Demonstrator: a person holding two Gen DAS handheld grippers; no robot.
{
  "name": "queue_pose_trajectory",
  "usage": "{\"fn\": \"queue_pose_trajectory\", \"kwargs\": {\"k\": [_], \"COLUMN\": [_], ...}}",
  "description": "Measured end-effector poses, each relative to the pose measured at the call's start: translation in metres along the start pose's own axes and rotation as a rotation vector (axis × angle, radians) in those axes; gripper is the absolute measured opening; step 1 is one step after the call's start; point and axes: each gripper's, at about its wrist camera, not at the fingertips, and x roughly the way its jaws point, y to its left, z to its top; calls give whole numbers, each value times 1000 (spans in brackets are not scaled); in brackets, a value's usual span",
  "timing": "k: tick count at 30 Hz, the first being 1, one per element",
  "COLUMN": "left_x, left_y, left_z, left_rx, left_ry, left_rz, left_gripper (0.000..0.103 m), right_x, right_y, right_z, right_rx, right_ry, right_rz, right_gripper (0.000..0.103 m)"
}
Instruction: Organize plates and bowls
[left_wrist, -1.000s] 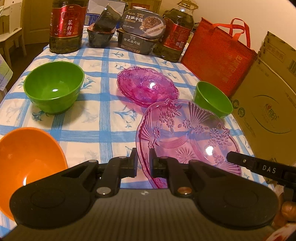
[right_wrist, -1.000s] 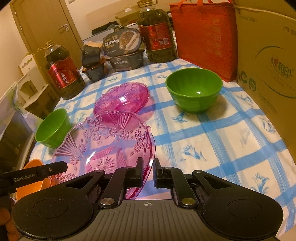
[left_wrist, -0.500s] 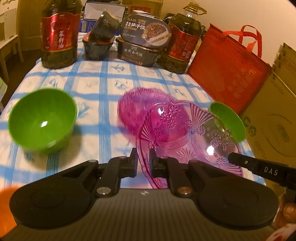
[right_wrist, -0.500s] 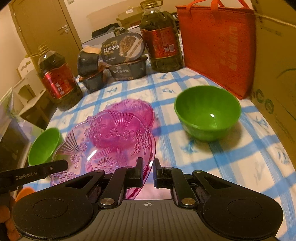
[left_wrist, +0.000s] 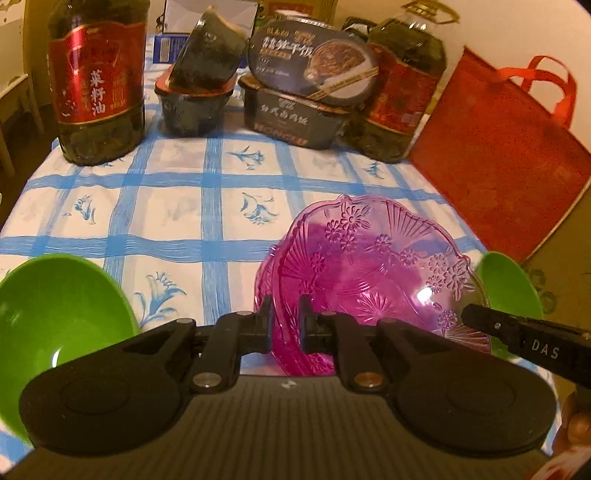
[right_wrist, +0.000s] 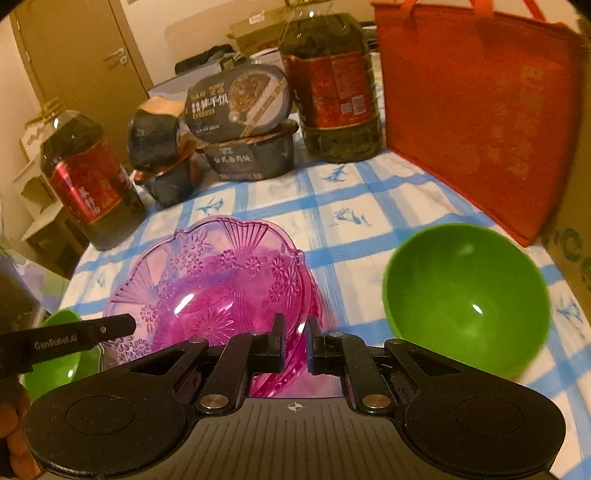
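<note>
Pink plate (left_wrist: 373, 266) (gripped) over another.

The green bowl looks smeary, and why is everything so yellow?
Right wrist view: the green bowl has a blurred rim, likely motion blur; a small glare spot sits inside. Left wrist view: the lamp light tints the tablecloth yellowish, and the pink plate shows glare.

Warm, dim yellowish indoor light tints both views. Small white glints sit on the pink plate (left_wrist: 373, 273) and inside the green bowl (right_wrist: 467, 299), hinting at a lamp overhead. Fisheye bending curves the bench (left_wrist: 184, 206) edges and darkens the corners. Motion blur softens the bottles (right_wrist: 332, 85) at 12 o'clock.
</note>
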Motion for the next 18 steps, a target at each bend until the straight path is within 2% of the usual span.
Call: {"fn": "queue_pose_trajectory", "kwargs": {"k": [9, 18], "left_x": [33, 42], "left_y": [4, 5], "left_z": [3, 2], "left_rx": [15, 41], "left_ry": [40, 34], "left_rz": [15, 38], "left_gripper": [12, 13], "right_x": [35, 48], "right_y": [-5, -3], "right_z": [3, 2], "right_rx": [-23, -65], "right_ry": [40, 43], "right_rz": [-14, -19], "right_gripper": [10, 11]}}
